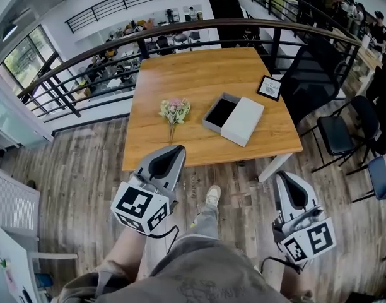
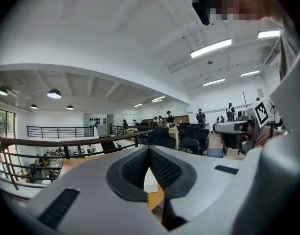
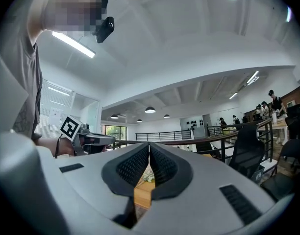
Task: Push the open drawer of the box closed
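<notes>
The box [image 1: 234, 119] lies on the wooden table [image 1: 180, 74], right of the middle. It is grey with a white top, and its drawer [image 1: 219, 112] stands pulled out toward the far left, showing a black inside. Both grippers hang over the floor, short of the table's near edge and apart from the box. My left gripper [image 1: 178, 149] [image 2: 149, 149] points at the table edge, shut and empty. My right gripper [image 1: 283, 177] [image 3: 149, 145] is farther right, below the table's front right corner, its pads also together with nothing between them.
A small bunch of flowers [image 1: 174, 111] lies left of the box. A framed card [image 1: 269, 88] stands at the table's right edge. Black chairs [image 1: 335, 135] stand to the right, and a railing [image 1: 180, 30] runs behind the table. The person's legs and a shoe [image 1: 212, 196] are below.
</notes>
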